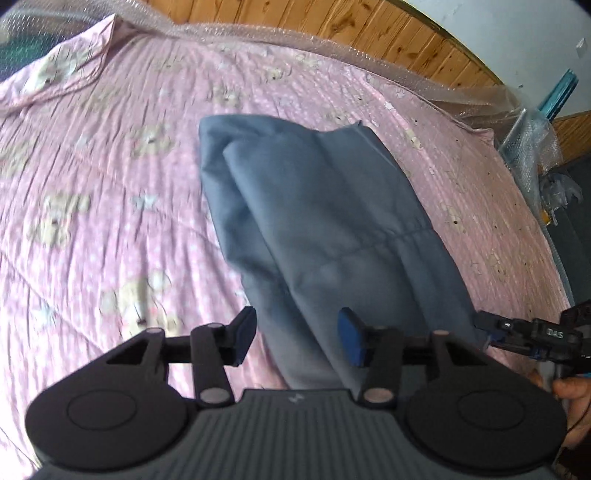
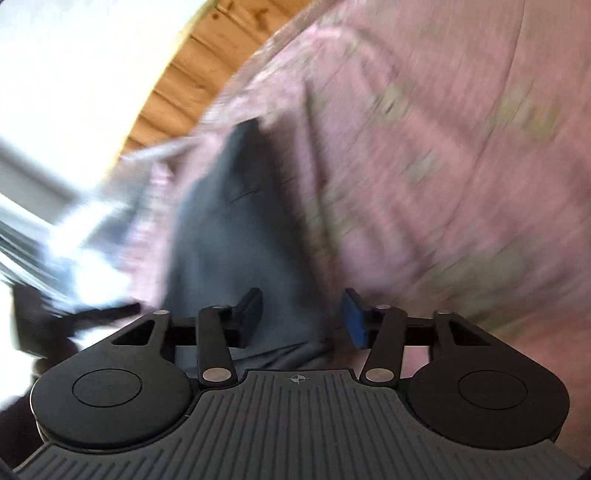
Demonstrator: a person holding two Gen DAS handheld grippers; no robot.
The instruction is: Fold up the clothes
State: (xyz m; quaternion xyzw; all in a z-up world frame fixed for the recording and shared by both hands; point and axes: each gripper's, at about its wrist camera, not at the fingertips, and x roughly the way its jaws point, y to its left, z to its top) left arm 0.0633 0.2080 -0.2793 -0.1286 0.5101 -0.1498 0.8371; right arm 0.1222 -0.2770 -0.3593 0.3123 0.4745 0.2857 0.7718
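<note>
Nearest in the left wrist view, the left gripper [image 1: 297, 338] stands with its jaws apart, the blue pads clear of the cloth on both sides; the near end of the grey garment [image 1: 314, 221] runs between them without being pinched. At the right edge of that view the right gripper [image 1: 491, 328] reaches in at the garment's near right edge, with part of a hand [image 1: 569, 402] below it. In the right wrist view, which is badly blurred, the right gripper [image 2: 303, 319] also has its jaws parted, with grey cloth lying between and under them and neither pad pressing on it. The garment lies folded lengthwise on the pink bedspread [image 1: 110, 177] with bear prints, stretching away from both grippers. Beyond the bed come crinkled clear plastic wrap [image 1: 388, 62] and the wood-panelled wall [image 1: 332, 18]
</note>
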